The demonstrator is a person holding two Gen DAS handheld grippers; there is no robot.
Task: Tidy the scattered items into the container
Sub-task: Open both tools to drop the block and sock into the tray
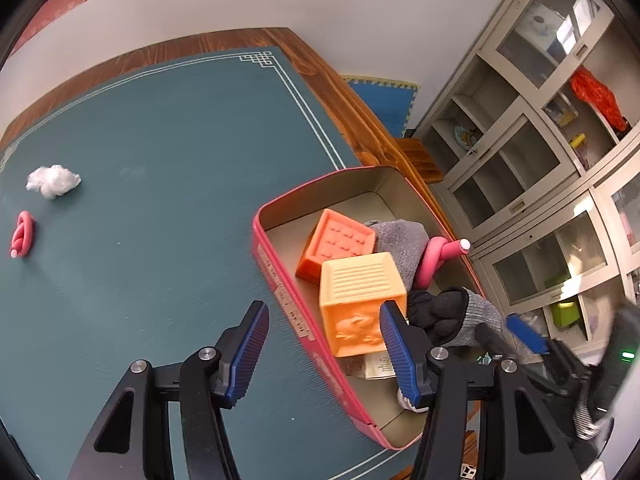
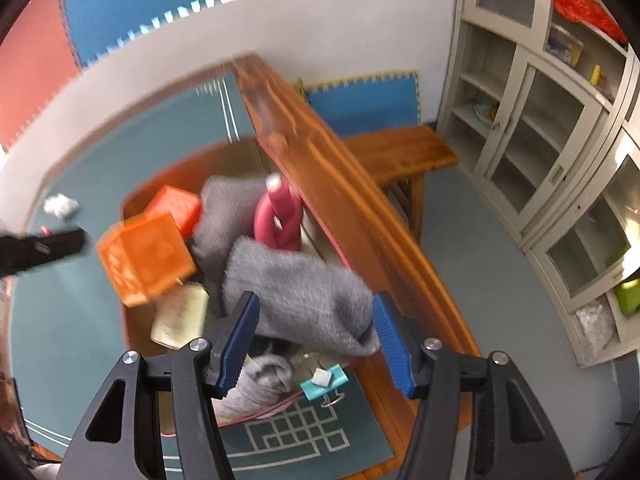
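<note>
Mid-tidy, by my read.

- Pink tin [image 1: 280, 280] near table [image 1: 340, 92] edge; holds two orange blocks [image 1: 362, 292], grey sock [image 2: 300, 300], pink curler [image 1: 434, 258].
- Left gripper [image 1: 324, 344]: jaws spread, empty, over tin rim.
- Right gripper [image 2: 316, 340]: jaws spread astride sock, no clamp.
- Still out on mat: white wad [image 1: 53, 181], second curler [image 1: 22, 234].
- Next: likely left reaches across mat for those two.

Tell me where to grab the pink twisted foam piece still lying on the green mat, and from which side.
Grip the pink foam twist across its narrow middle, coming straight down from above. It lies flat on the green mat, long and slim, so jaws closing across its short width should span both strands. The left gripper is open and nearer. The white fluff sits apart, so it likely won't interfere.
</note>
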